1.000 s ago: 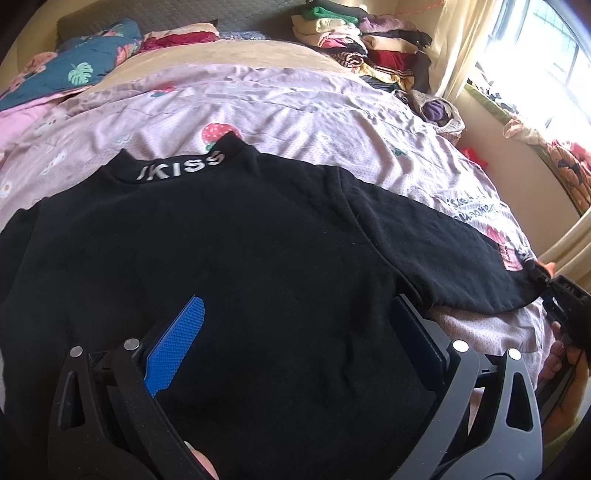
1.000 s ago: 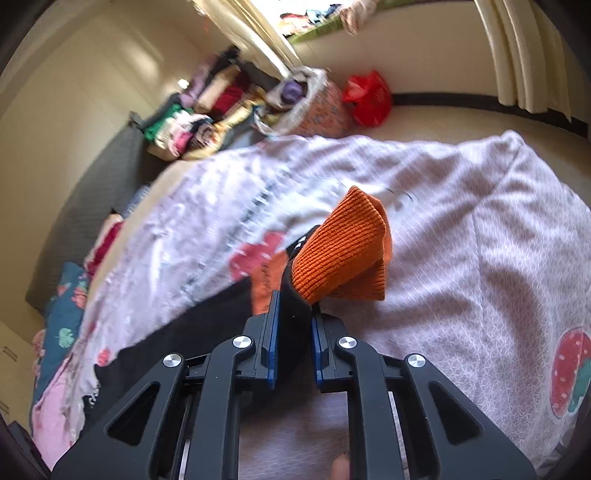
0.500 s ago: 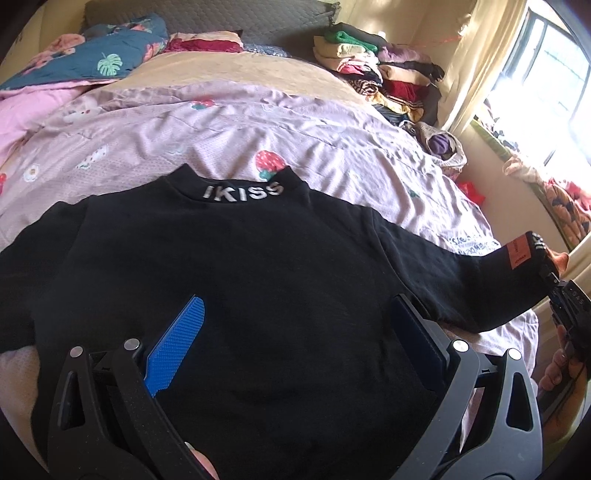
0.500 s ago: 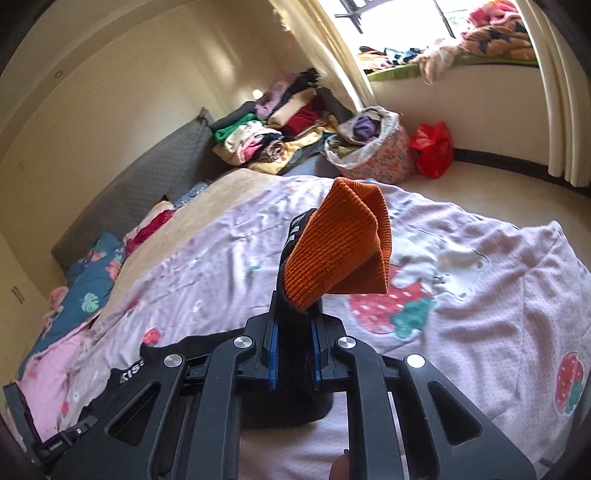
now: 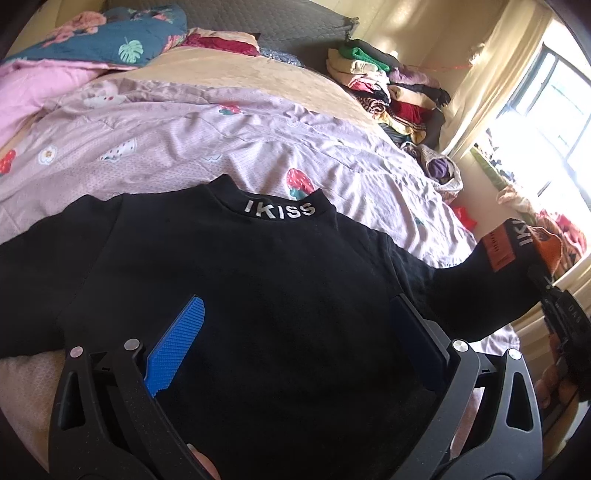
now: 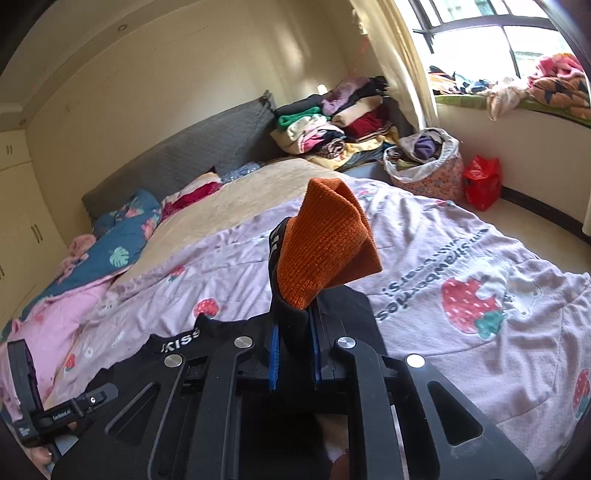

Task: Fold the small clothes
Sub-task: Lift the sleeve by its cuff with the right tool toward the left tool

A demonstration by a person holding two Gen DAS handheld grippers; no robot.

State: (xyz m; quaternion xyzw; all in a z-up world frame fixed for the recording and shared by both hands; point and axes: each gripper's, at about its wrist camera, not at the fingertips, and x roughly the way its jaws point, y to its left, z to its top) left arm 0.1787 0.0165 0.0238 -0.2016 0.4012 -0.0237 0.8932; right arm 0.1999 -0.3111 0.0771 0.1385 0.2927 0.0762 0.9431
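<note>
Black small sweater (image 5: 236, 295) spread face-down across the near edge of the bed (image 5: 258, 147), white-lettered collar toward the headboard (image 6: 192, 155). Right gripper (image 6: 293, 350) clamped narrow on the sleeve (image 5: 461, 291) just behind its orange cuff (image 6: 325, 251), lifted clear of the pink strawberry-print quilt (image 6: 461, 302) near the bed's window-side edge. Left gripper (image 5: 295, 343) spread wide above the sweater's body, blue pads (image 5: 173, 347) gripping nothing.

Likely trouble ahead: thin hold on knit fabric, so a slip of the cuff possible if pulled hard across the chest. With the body unpinned, a risk of dragging the whole garment sideways and bunching it rather than creasing at the shoulder. Soft, rumpled quilt beneath, prone to riding along with the cloth and spoiling a flat fold.

Around the bed: grey padded headboard, floral blue pillow (image 6: 125, 240) and pink bedding at the far left corner, stacked clothes (image 6: 332, 125) piled at the far right corner, full laundry basket (image 6: 424, 162) and red bag (image 6: 482, 181) on the floor below a sunlit window (image 6: 498, 33).
</note>
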